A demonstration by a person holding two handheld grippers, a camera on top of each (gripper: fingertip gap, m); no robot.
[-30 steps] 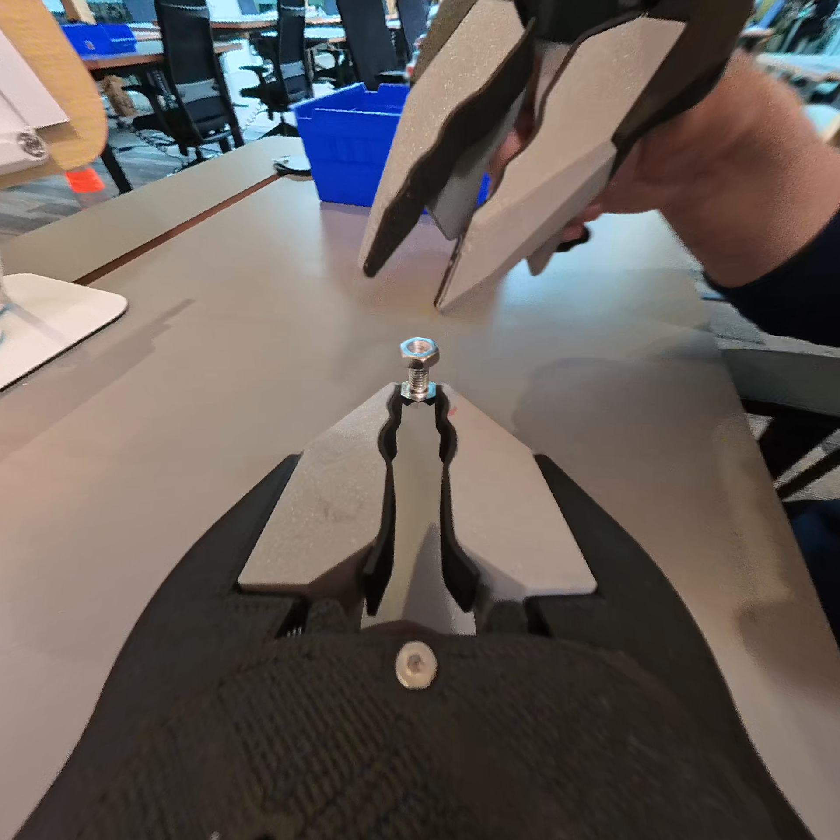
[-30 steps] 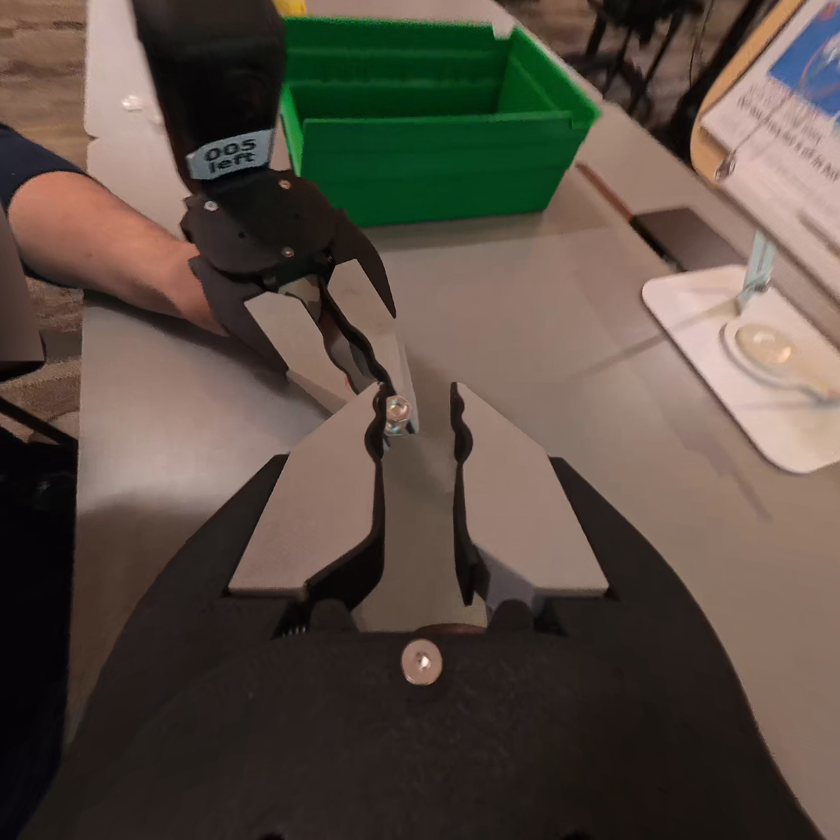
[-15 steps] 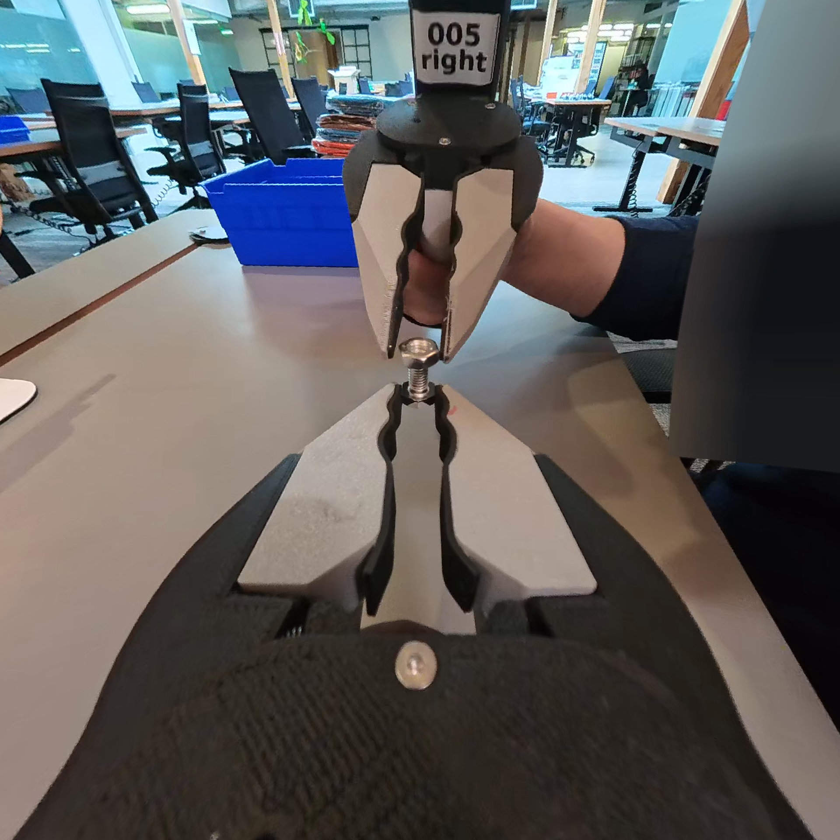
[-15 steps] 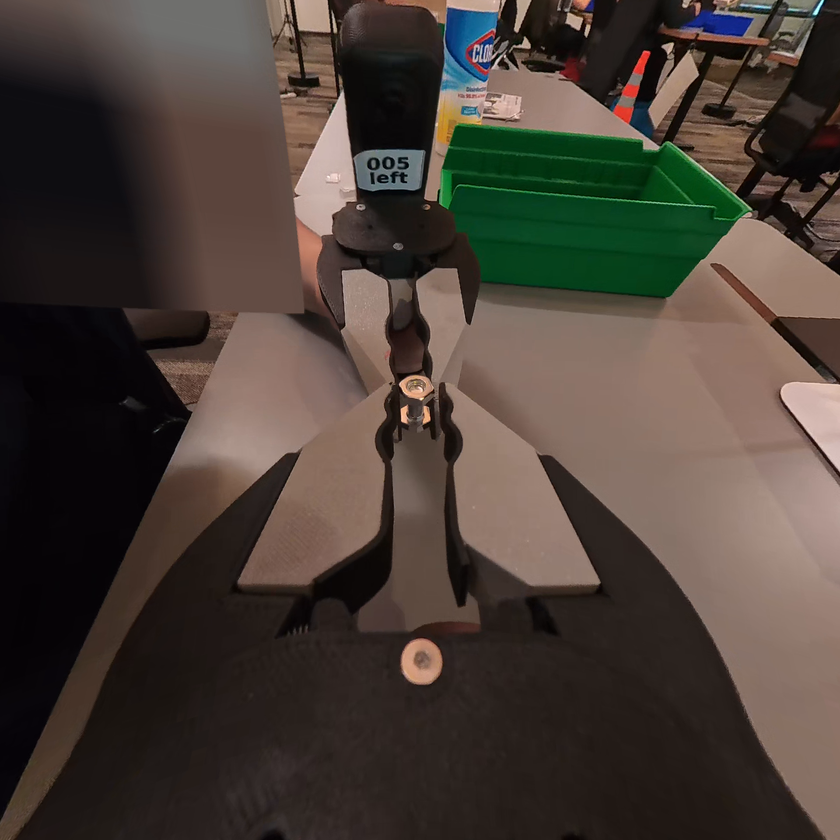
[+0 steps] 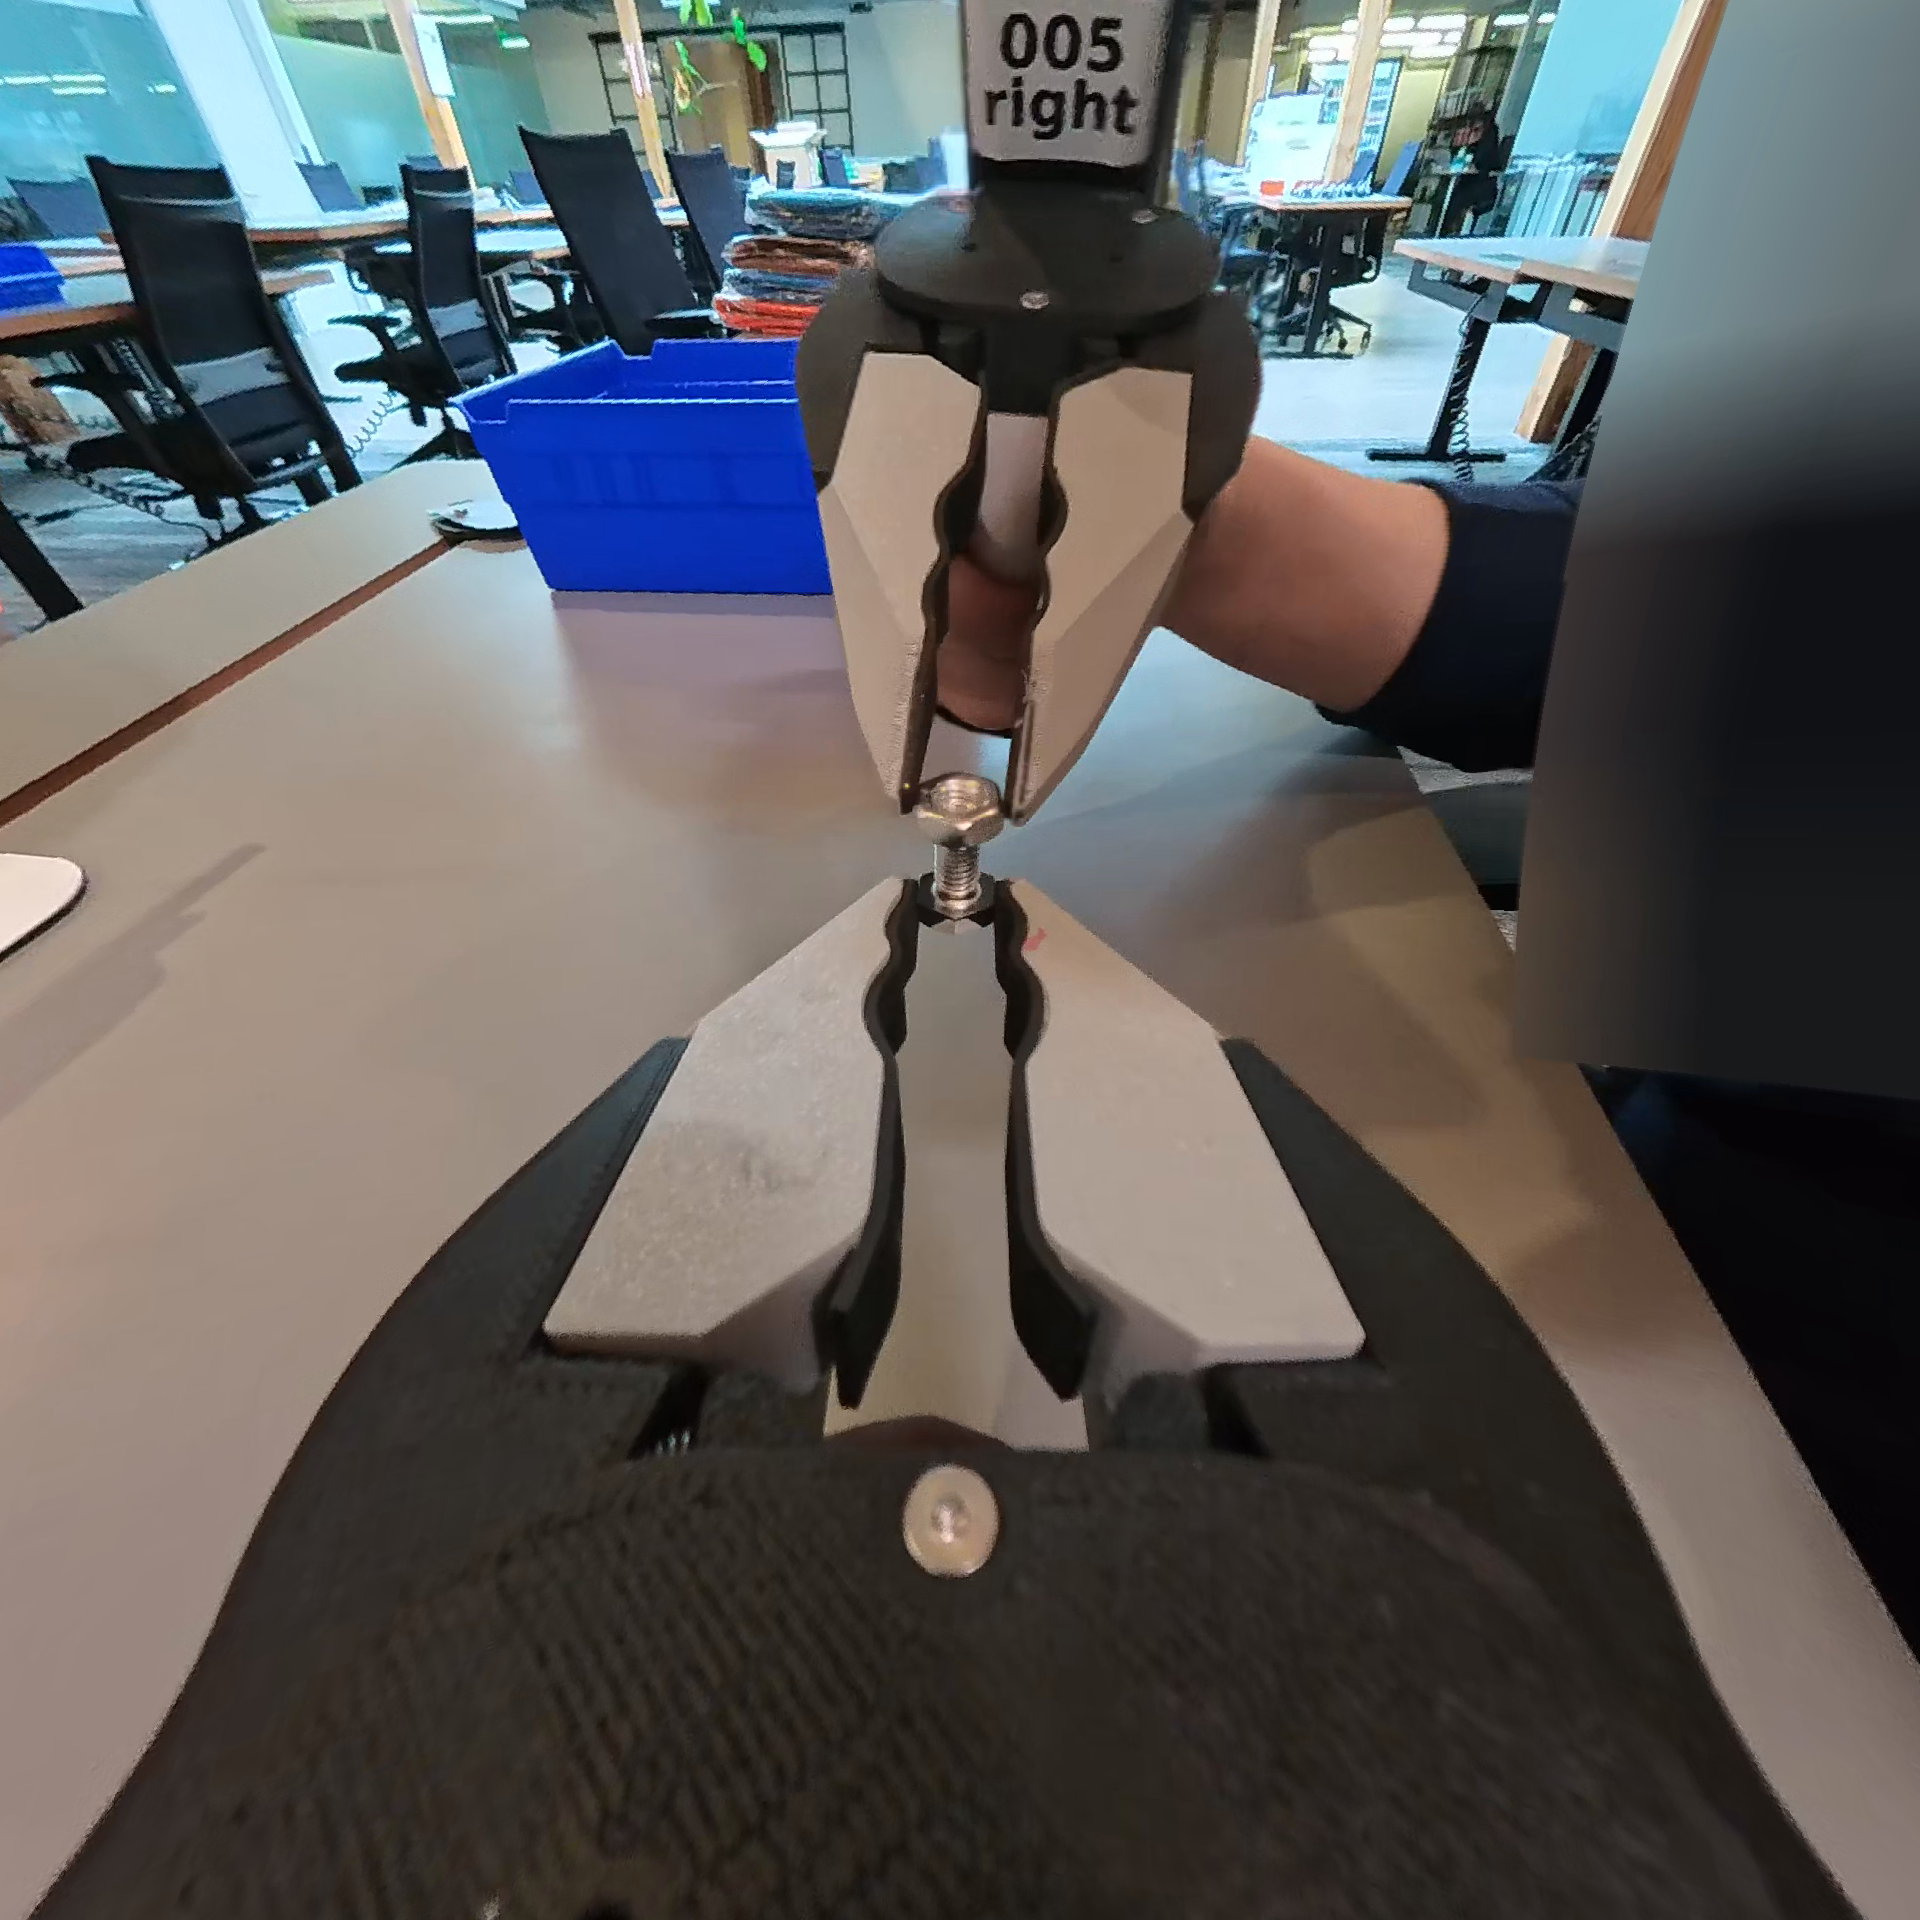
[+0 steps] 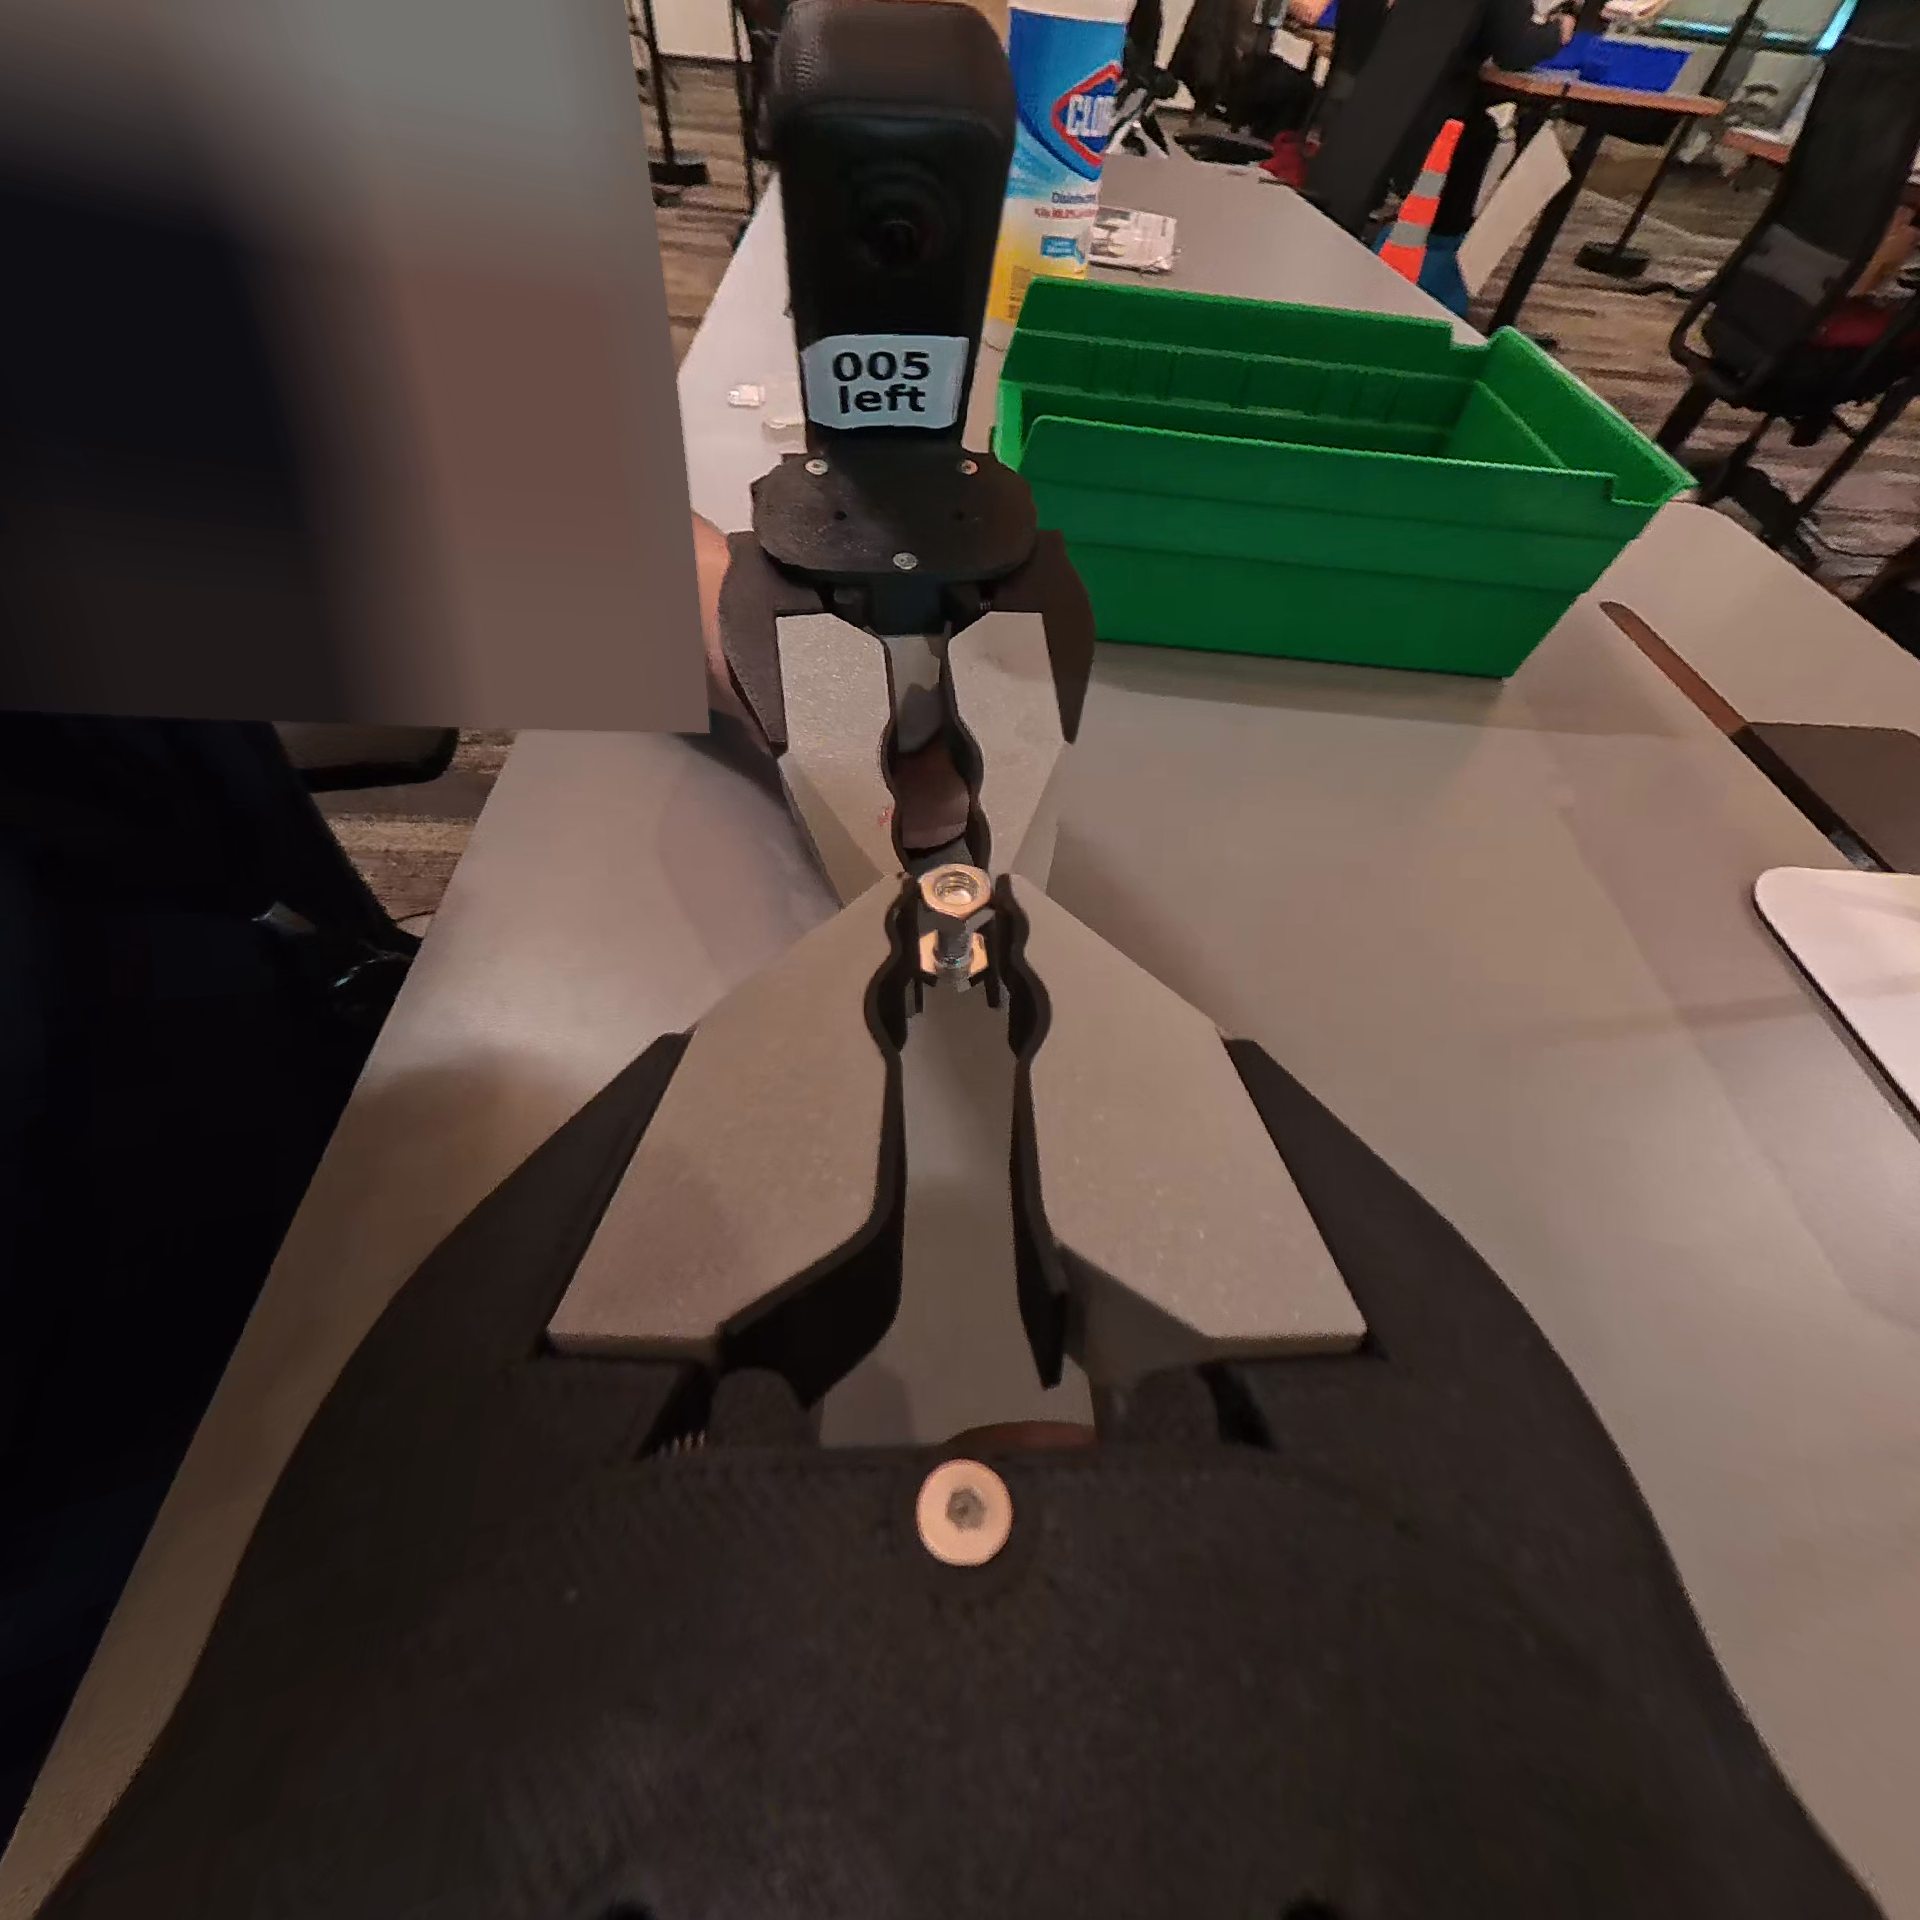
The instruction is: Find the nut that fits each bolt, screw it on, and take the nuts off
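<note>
The bolt (image 5: 957, 868) stands upright in the air above the desk (image 5: 416, 831), caught between two claws that face each other tip to tip. The left claw (image 5: 957, 914) is narrowed onto the lower hex piece at its tips, which looks like the nut (image 5: 957, 912), with both pads against its sides. The right claw (image 6: 957, 914), coming from the far side, is narrowed onto the bolt's upper hex head (image 5: 954, 808), its tips pressed on opposite flats. The bolt's long axis runs vertically, crossways to both claws' reach, so any turning has to go round that upright line. Judging by this, one claw should twist while the other holds firm. A blue bin (image 5: 665, 478) and a green bin (image 6: 1320, 478) sit well behind.
</note>
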